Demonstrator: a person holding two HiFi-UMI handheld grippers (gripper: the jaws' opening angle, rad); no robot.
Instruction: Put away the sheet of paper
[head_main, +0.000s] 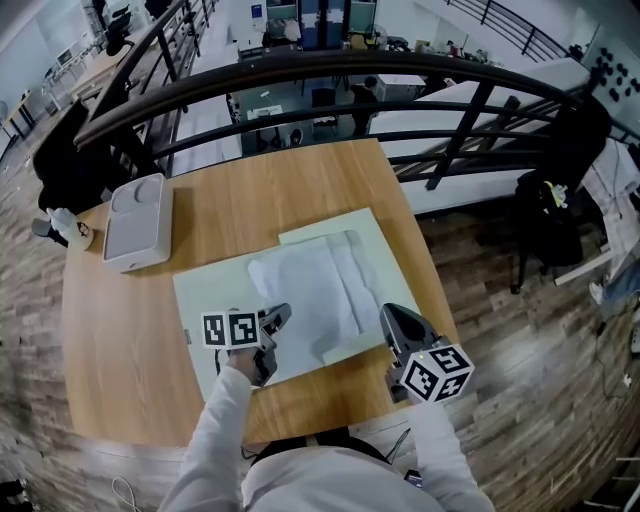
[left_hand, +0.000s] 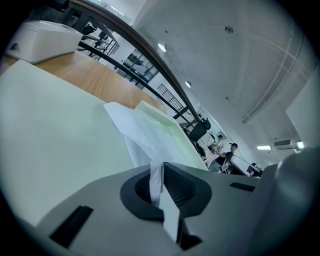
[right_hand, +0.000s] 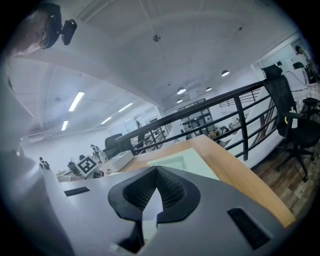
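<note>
On the counter (head_main: 290, 190), the left gripper (head_main: 280, 316) pinches the paper sheet (head_main: 310, 285) over the green folder (head_main: 212, 300); the right gripper (head_main: 388, 314) sits closed at the folder's edge. Next, the sheet likely has to slide inside.

Head view looks down; tool views skim table (head_main: 130, 330).

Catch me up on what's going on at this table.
A person works at a wooden table with tongs in each hand. The left tongs are shut on the near edge of a white sheet of paper, which lies rumpled on a pale green folder. The right tongs sit closed at the folder's near right corner; whether they pinch it isn't clear.
</note>
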